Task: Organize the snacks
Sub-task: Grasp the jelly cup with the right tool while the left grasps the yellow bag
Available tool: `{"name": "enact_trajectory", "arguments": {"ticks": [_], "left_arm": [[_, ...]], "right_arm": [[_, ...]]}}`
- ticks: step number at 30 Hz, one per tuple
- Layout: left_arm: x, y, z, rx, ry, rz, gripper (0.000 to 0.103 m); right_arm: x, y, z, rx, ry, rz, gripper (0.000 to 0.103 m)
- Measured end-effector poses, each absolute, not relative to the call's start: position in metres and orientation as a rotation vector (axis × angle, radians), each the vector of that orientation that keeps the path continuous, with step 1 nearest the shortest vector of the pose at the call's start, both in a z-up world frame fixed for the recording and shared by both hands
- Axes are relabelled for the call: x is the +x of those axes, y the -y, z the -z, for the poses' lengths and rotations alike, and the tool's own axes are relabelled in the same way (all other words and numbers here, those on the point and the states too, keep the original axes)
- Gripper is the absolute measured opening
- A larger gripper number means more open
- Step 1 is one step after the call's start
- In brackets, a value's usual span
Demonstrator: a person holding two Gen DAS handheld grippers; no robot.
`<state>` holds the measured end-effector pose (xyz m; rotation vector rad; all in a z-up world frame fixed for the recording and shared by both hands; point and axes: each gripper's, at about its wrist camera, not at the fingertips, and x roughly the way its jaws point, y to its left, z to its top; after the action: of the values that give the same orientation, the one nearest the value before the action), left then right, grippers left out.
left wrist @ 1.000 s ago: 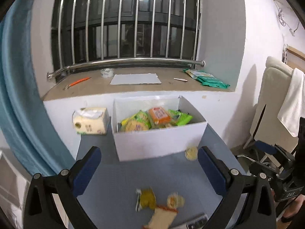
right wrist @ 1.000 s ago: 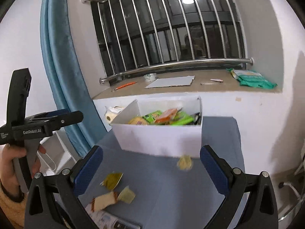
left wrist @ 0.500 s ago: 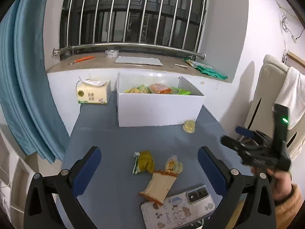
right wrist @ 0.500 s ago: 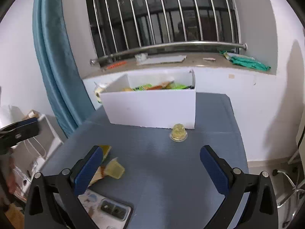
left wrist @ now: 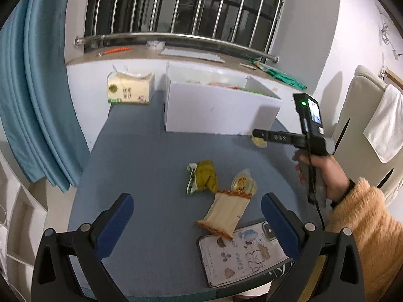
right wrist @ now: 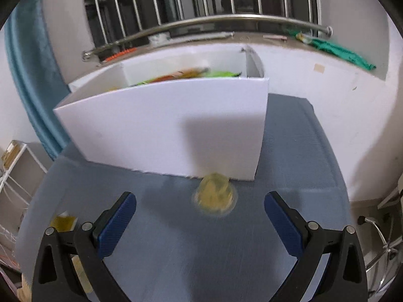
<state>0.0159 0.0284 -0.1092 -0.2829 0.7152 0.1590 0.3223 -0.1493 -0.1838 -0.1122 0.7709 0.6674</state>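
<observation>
Right tongs point(right wrist: 200, 222) — spread wide, gripping nothing. A yellow jelly cup point(right wrist: 214, 197) sits on the counter point(right wrist: 297, 176) just ahead of them, between the fingers' line, touching or just beside the white box point(right wrist: 161, 125). Left tongs point(left wrist: 196, 222) — likewise spread; three snack packets point(left wrist: 202, 180) lie ahead.

White box point(right wrist: 161, 125), yellow jelly cup point(right wrist: 214, 196), blue-grey table point(left wrist: 141, 166), blue-padded tongs point(right wrist: 200, 224).

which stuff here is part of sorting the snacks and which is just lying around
Part of the job: white box, jelly cup near the right tool, green snack packet, small yellow cup, tan wafer packet.

Just lying about: phone, tissue pack, towel.
</observation>
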Motion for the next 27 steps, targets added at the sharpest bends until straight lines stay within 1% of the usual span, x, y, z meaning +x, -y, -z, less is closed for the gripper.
{"name": "enact_trajectory", "arguments": {"ticks": [2,3,4,7,11,15,22,27], "left_arm": [[0.017,-0.031,0.114,-0.295,-0.726,-0.160,0.103],[0.018,-0.032,0.116,-0.297,-0.733,-0.156,0.103],[0.020,-0.033,0.117,-0.296,-0.736,-0.157,0.103],[0.022,-0.033,0.122,-0.301,-0.746,-0.155,0.103],[0.029,-0.034,0.127,-0.312,-0.754,-0.136,0.103],[0.049,-0.036,0.137,-0.315,-0.777,-0.114,0.103],[0.102,-0.042,0.165,-0.320,-0.868,-0.077,0.103],[0.134,-0.040,0.180,-0.272,-0.926,-0.081,0.103]], "right_arm": [[0.337,0.142,0.193,-0.128,-0.803,-0.649,0.075],[0.341,0.141,0.196,-0.135,-0.818,-0.638,0.045],[0.346,0.138,0.200,-0.153,-0.843,-0.618,0.039],[0.347,0.136,0.202,-0.173,-0.851,-0.609,0.037],[0.342,0.142,0.197,-0.168,-0.855,-0.627,0.036],[0.328,0.156,0.181,-0.130,-0.822,-0.652,0.036],[0.259,0.181,0.142,-0.095,-0.725,-0.757,0.036],[0.220,0.192,0.132,-0.056,-0.717,-0.806,0.037]]}}
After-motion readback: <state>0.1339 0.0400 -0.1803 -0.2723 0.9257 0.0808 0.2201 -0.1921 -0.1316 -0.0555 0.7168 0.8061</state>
